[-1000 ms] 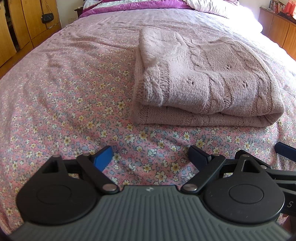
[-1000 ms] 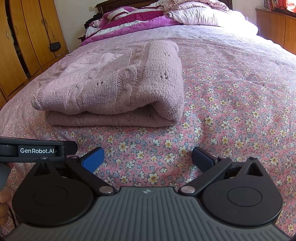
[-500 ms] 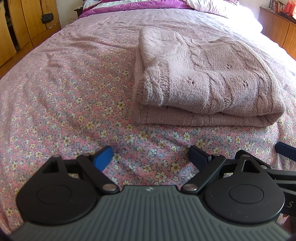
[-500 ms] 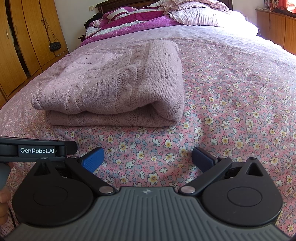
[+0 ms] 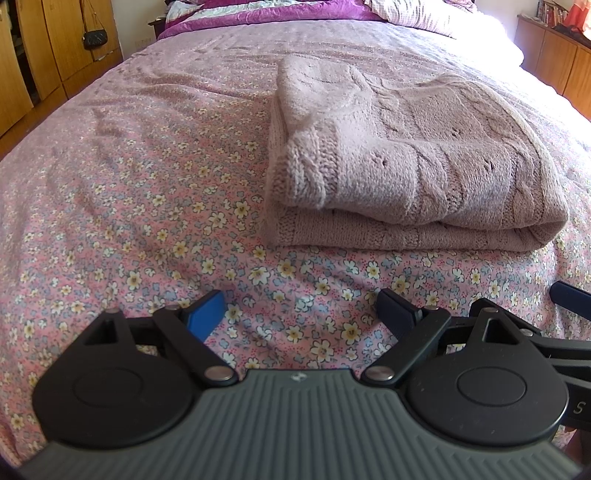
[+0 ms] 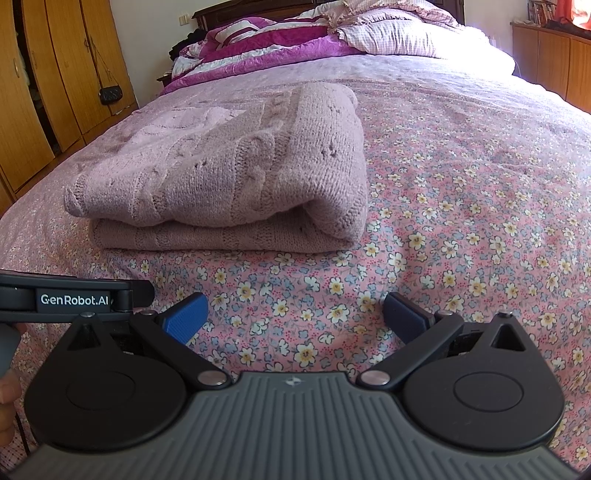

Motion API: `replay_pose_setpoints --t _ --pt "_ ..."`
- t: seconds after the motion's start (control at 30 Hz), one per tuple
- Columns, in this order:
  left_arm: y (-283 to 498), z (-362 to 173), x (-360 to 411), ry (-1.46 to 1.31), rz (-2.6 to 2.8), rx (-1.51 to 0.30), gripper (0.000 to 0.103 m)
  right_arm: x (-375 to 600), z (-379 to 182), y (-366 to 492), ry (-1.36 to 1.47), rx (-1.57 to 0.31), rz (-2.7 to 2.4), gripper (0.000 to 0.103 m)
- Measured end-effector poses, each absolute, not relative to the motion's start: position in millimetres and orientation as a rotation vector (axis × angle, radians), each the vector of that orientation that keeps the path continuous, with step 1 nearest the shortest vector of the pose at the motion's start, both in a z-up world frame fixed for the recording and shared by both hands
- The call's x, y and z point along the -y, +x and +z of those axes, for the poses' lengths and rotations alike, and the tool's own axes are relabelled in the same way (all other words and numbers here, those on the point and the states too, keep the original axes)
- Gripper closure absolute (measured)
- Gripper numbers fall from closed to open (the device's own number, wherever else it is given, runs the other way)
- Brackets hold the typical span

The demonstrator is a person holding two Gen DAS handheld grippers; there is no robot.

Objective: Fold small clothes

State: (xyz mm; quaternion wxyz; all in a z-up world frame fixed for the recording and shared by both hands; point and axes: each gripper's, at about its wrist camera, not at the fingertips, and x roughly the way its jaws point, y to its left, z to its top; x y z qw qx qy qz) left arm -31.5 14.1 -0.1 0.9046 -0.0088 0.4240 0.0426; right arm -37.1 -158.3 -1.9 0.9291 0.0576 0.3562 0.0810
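Observation:
A pink cable-knit sweater (image 5: 406,162) lies folded in a thick flat stack on the floral bedspread (image 5: 129,192). In the left wrist view it sits ahead and to the right; in the right wrist view the sweater (image 6: 236,177) sits ahead and to the left. My left gripper (image 5: 301,314) hovers open over bare bedspread, short of the sweater's near edge, with nothing between its blue pads. My right gripper (image 6: 295,317) is open too, also short of the sweater and empty. Both grippers stand side by side.
Wooden wardrobes (image 6: 44,92) line the left side, with a small black bag (image 6: 110,94) hanging on a door. Purple and checked bedding (image 6: 332,33) is piled at the head of the bed. A wooden cabinet (image 6: 554,59) stands at the right.

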Motion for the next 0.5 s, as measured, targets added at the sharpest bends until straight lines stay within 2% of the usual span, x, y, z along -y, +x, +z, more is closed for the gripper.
replay_pose_setpoints --t 0.5 --pt "-33.2 0.8 -13.9 -0.017 0.091 -0.872 0.011 158.4 -0.9 -39.2 0.118 -0.727 0.166 0.0"
